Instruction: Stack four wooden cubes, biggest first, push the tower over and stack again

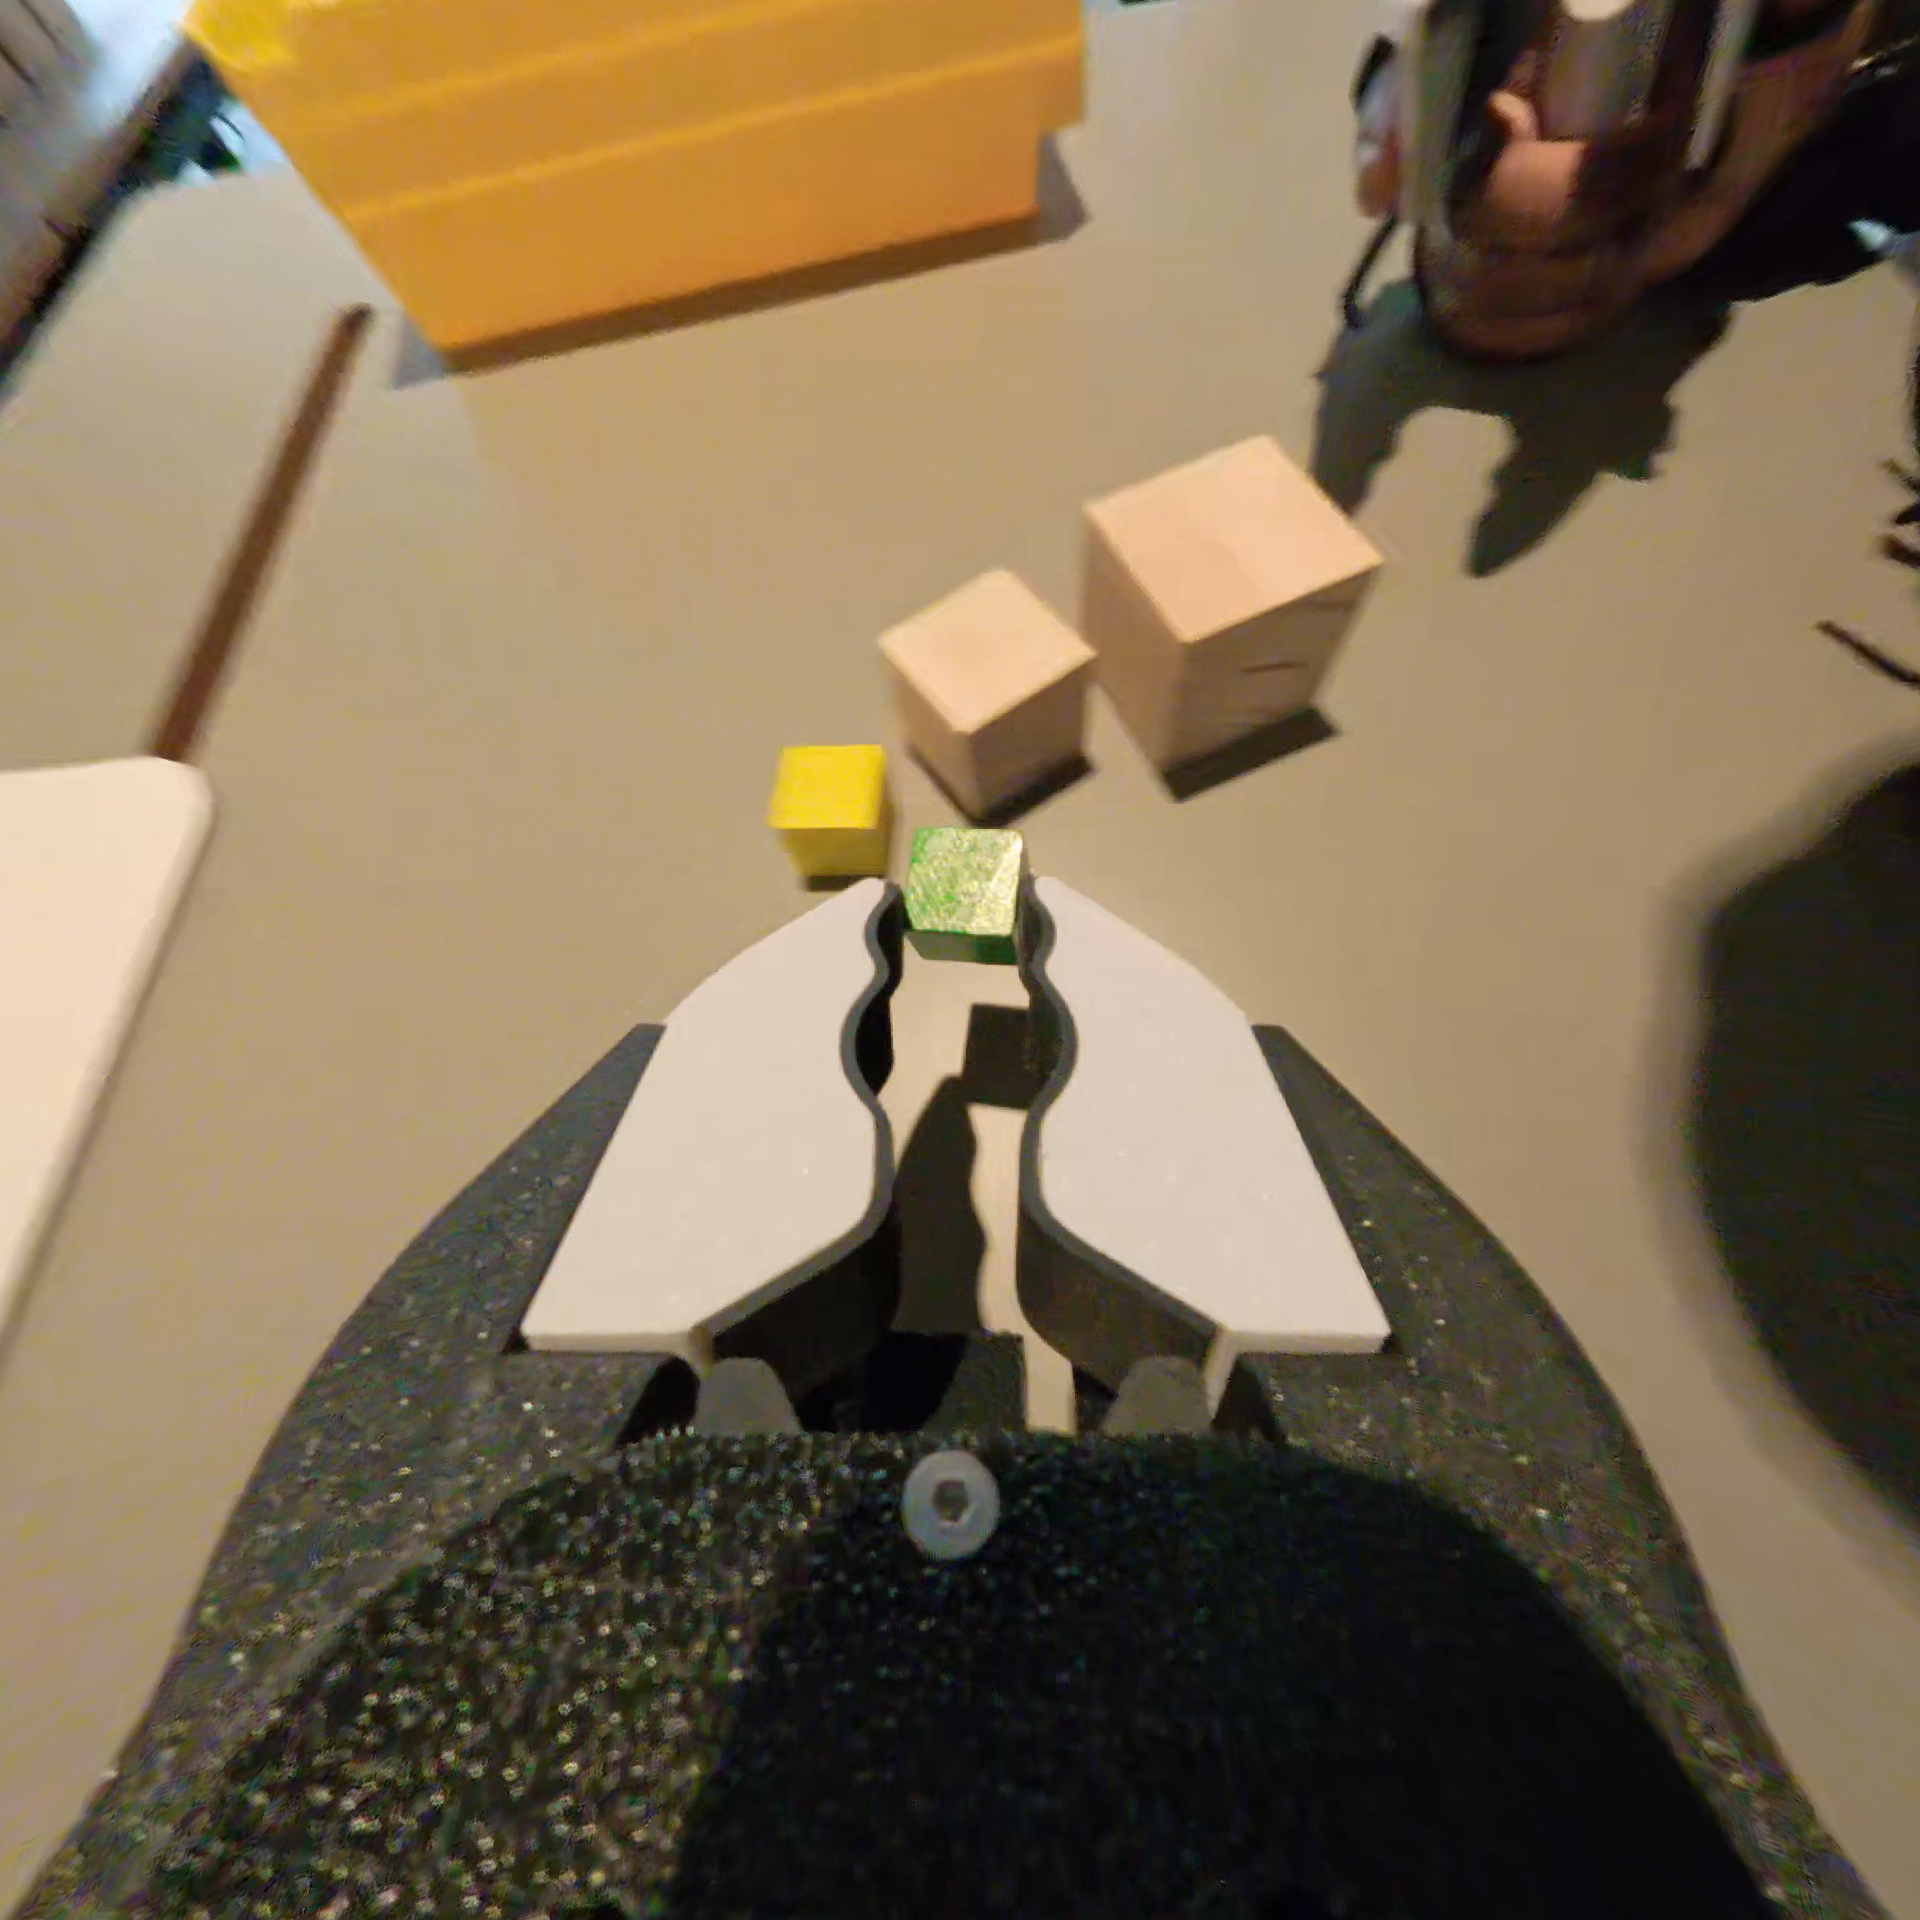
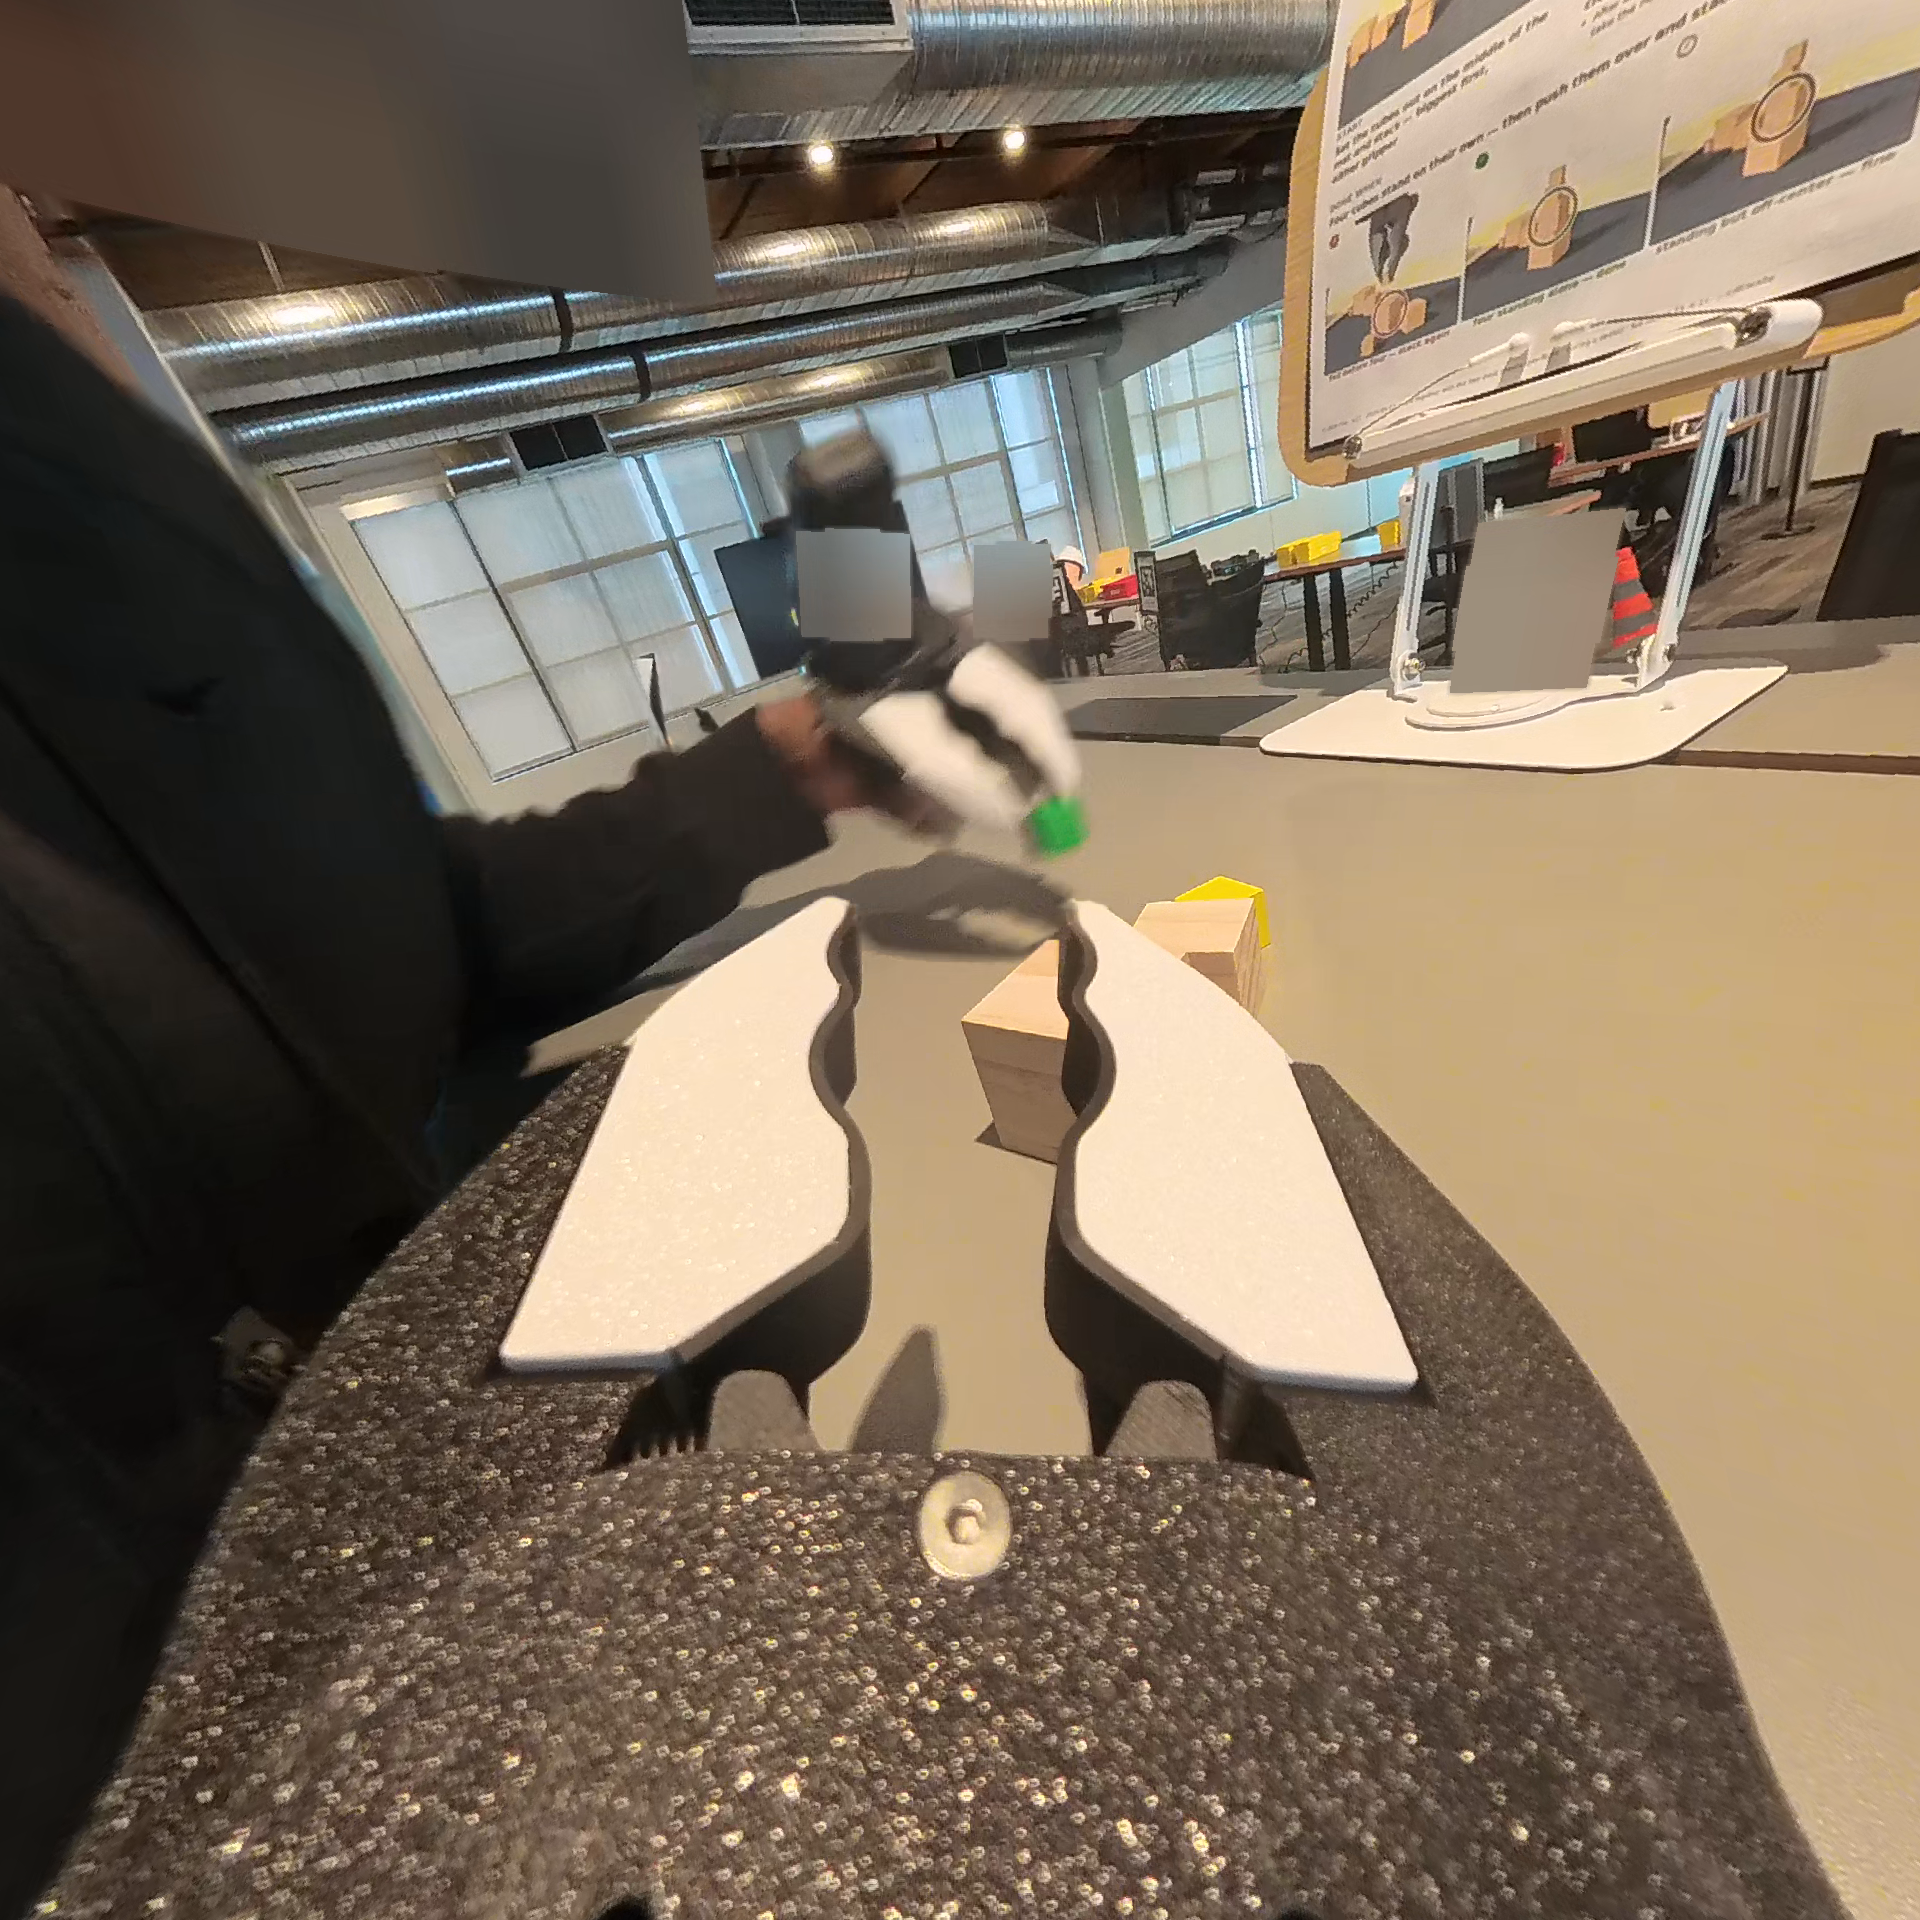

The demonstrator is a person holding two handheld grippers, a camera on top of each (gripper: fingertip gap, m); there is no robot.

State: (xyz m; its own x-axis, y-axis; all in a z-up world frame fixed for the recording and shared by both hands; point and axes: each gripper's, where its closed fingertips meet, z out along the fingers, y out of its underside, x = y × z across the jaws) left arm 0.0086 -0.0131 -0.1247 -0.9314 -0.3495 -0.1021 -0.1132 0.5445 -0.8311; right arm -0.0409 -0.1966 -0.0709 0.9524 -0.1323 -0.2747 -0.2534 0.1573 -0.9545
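Observation:
My left gripper (image 1: 961,920) is shut on a small green cube (image 1: 961,881) and holds it a little above the table. Just beyond it a small yellow cube (image 1: 829,805), a medium wooden cube (image 1: 987,681) and a large wooden cube (image 1: 1226,592) stand apart in a row on the table. In the right wrist view my right gripper (image 2: 961,920) is open and empty, low over the table. The large wooden cube (image 2: 1013,1070) sits just ahead, partly hidden by my right finger. The medium cube (image 2: 1210,940) and yellow cube (image 2: 1231,896) lie behind it. The left gripper (image 2: 966,748) with the green cube (image 2: 1055,826) shows farther off.
A yellow bin (image 1: 665,156) stands at the table's far side. A white document stand base (image 2: 1538,707) carries an instruction sheet (image 2: 1558,187); its corner also shows in the left wrist view (image 1: 83,987). The person's dark sleeve (image 2: 623,831) reaches in from the left. The grippers' ends are close to 20 centimeters from one another.

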